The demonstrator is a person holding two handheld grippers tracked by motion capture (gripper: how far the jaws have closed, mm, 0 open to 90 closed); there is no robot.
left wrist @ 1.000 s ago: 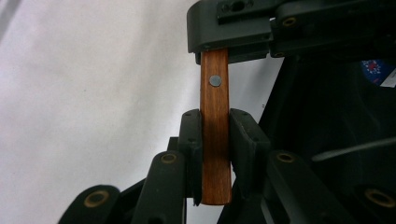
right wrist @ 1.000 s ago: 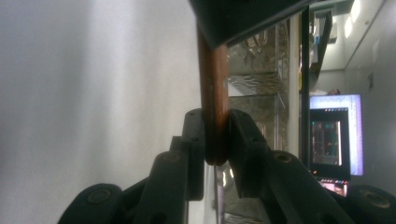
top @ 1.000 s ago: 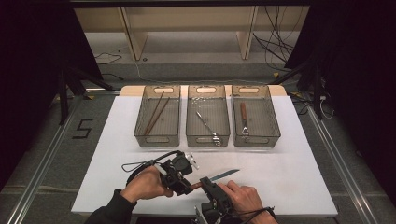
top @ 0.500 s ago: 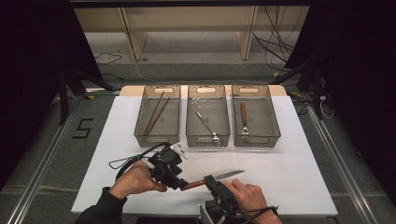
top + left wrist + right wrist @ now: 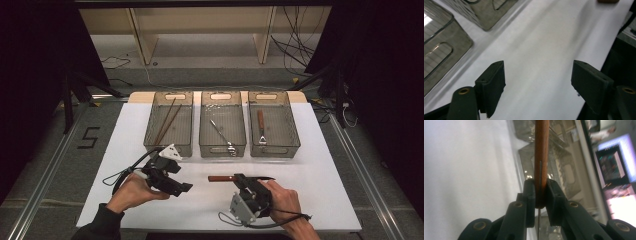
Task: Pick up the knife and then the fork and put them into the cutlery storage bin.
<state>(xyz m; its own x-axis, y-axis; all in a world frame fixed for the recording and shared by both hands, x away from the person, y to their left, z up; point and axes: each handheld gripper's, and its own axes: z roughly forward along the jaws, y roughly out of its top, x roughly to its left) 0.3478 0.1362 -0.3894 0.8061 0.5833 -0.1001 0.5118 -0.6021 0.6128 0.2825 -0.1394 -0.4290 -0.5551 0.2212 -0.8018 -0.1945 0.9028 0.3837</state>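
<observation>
Right claw (image 5: 243, 181) sits low at the near edge of the white surface (image 5: 325, 185), hand (image 5: 280, 200) wrapped round its body from the right, jaws pointing away from the person toward the bins. It's clamped on the knife with the reddish-brown wooden handle and dark blade (image 5: 235, 178): in the right gripper view the pads pinch the handle (image 5: 541, 157) from both sides, with the thin metal tang visible as a line down its middle. In the high view the knife lies roughly level and crosswise, handle sticking out left of the claw, blade tip out to the right, just above the hand. Left claw (image 5: 184, 188) is held by the left hand (image 5: 135, 192) well apart to the left, tilted down and pointing right toward the knife; its jaws have just been opening and now stand wide with nothing between them, just bare white surface in the left gripper view (image 5: 537, 82). A black cable (image 5: 117, 176) loops from it over the surface. Behind both, three clear smoked-plastic bins stand in a row: the left bin (image 5: 170, 145) holds dark wooden chopsticks (image 5: 167, 120), the middle bin (image 5: 223, 149) a metal utensil (image 5: 222, 135) lying diagonally, the right bin (image 5: 274, 148) a wooden-handled tool with a metal head (image 5: 261, 127). Open surface lies between the knife and the bins. A black "5" (image 5: 87, 137) is marked on the floor to the left of the surface.
</observation>
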